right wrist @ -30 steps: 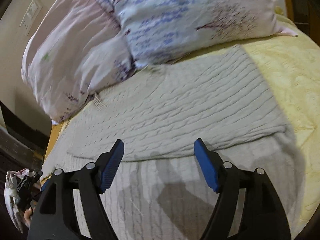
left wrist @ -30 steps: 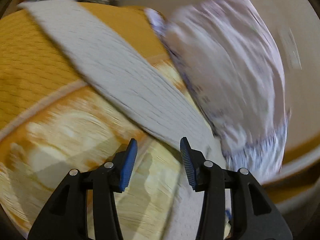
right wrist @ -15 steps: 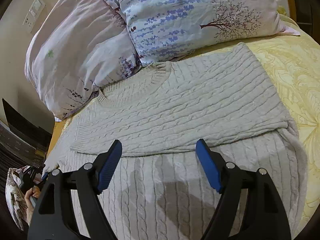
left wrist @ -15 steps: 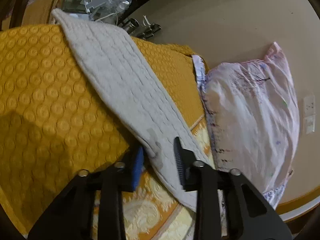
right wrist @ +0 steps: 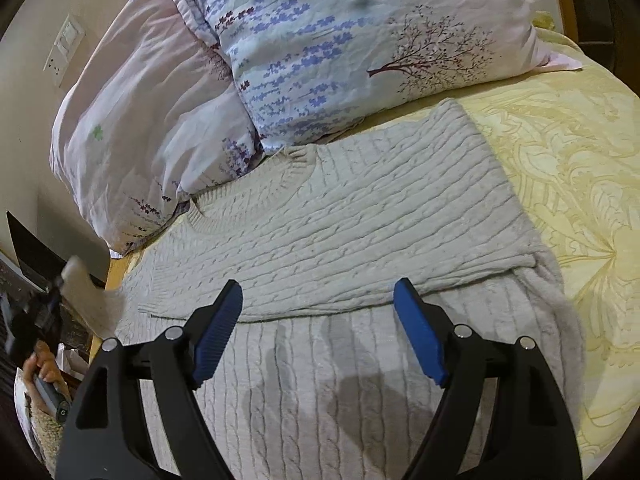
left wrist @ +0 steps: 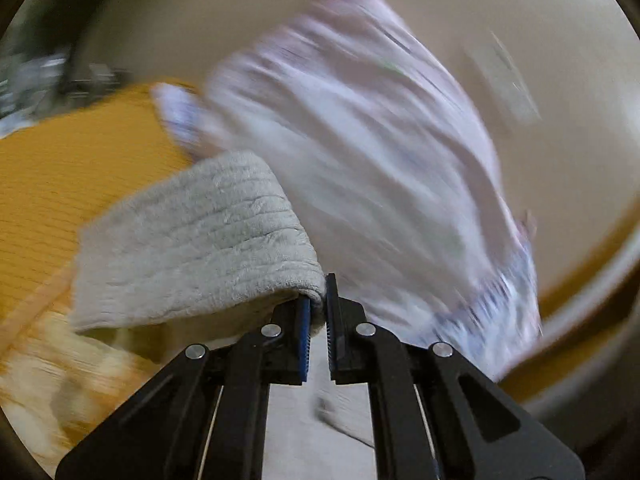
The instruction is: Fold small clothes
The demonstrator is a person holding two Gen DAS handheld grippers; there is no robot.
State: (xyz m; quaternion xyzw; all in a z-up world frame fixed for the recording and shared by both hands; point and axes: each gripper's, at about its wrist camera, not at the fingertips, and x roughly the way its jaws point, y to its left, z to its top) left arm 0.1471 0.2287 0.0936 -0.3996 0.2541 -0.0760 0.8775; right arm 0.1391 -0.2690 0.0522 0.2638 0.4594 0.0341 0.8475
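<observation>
A grey cable-knit sweater [right wrist: 360, 216] lies flat on the bed, its right sleeve folded across the body. My left gripper [left wrist: 318, 320] is shut on the sweater's left sleeve [left wrist: 192, 240] and holds it lifted off the bed; the view is motion-blurred. The lifted sleeve [right wrist: 86, 292] and the left gripper [right wrist: 36, 316] also show at the far left of the right wrist view. My right gripper [right wrist: 320, 320] is open and empty, hovering over the lower part of the sweater.
Two floral pillows [right wrist: 340, 40] lie at the head of the bed, touching the sweater's collar. A yellow patterned bedspread [right wrist: 572, 184] covers the bed. An orange cover [left wrist: 60, 168] is at the left. A wall with a switch plate [right wrist: 64, 48] stands behind.
My left gripper has shut on the sleeve and lifted it up off the orange cover, swinging toward the pillows. My right gripper has barely moved.
</observation>
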